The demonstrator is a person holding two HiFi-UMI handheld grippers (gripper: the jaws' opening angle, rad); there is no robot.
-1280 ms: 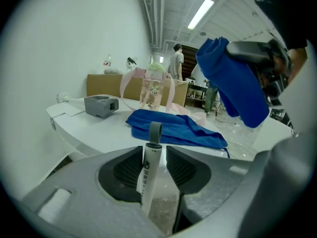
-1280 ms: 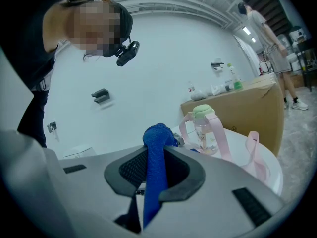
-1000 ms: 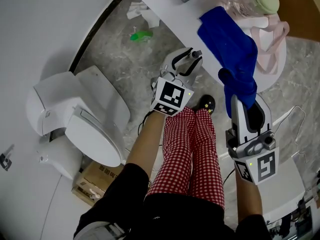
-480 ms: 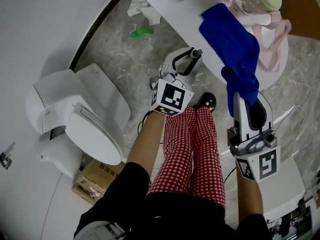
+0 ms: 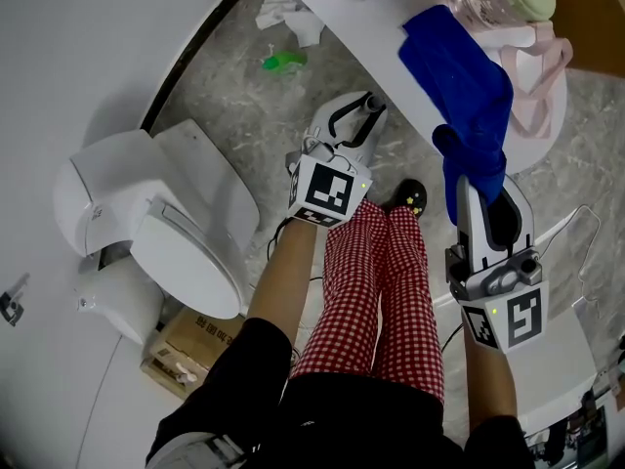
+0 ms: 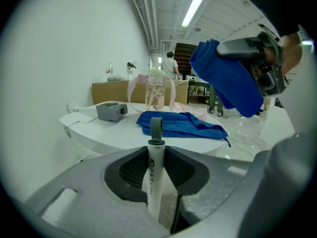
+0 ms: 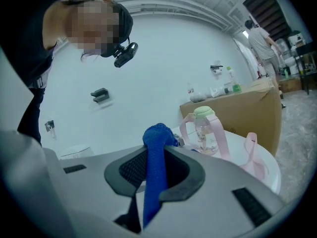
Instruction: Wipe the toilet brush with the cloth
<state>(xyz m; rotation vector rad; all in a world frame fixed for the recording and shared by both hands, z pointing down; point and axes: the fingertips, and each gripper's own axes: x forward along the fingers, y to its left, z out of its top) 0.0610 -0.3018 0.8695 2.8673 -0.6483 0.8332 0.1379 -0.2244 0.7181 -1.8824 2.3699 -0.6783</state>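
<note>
Toilet [image 5: 186,262] is seen left, white table [image 5: 342,8] ahead | blue cloth [image 5: 454,66]: judged soft and limp, draped off the table, one end pinched by right gripper [image 5: 483,189] | toilet brush [image 6: 154,177]: judged light, stiff, slick; best taken mid-handle; held upright below the table edge by left gripper [image 6: 156,152] | jaws have just been closing onto the handle; cloth grip unchanged.
</note>
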